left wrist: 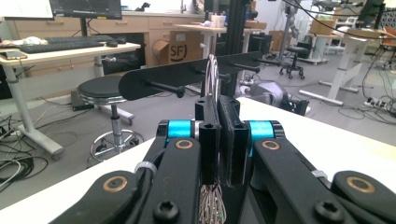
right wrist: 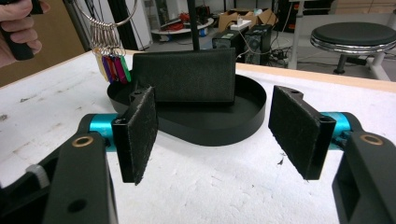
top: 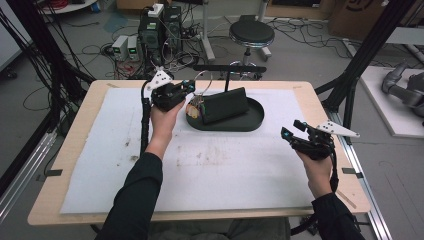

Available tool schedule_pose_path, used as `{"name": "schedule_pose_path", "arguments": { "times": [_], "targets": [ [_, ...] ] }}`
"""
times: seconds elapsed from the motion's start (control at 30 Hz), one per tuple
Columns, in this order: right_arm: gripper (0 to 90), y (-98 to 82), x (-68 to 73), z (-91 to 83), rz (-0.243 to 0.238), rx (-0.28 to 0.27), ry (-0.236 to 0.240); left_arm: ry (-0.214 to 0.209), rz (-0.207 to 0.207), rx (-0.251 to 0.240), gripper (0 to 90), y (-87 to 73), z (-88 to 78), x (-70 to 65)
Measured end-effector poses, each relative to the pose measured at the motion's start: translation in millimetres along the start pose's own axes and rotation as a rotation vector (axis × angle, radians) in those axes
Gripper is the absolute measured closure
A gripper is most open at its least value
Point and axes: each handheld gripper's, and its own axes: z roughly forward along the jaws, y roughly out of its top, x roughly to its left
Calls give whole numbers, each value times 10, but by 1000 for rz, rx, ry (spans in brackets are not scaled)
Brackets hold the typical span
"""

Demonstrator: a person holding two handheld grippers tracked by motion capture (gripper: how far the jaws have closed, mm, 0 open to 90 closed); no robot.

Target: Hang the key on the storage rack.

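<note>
- The key ring (right wrist: 106, 28) is pinched in the left gripper (top: 186, 90), whose jaws are clamped tight on the wire loop, tags dangling just above the left end of the black tray (top: 252, 122).
- In the left gripper view, the rack's pegs (left wrist: 163, 87) are seen just beyond the ring; hanging is judged not yet done.
- The right gripper (top: 292, 134) is held well right of the tray, jaws wide apart and empty.
- The black pouch (right wrist: 184, 74) is left standing in the tray.
</note>
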Motion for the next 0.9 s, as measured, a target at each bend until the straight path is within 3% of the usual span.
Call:
{"name": "schedule_pose_path", "arguments": {
  "times": [0.5,0.9],
  "targets": [
    [338,1,-5,-4,1,-2,-1,41,-38,25,867,-75,43,113],
    [338,3,-6,-10,4,-6,-6,75,-51,42,866,-119,92,128]
  ]
}}
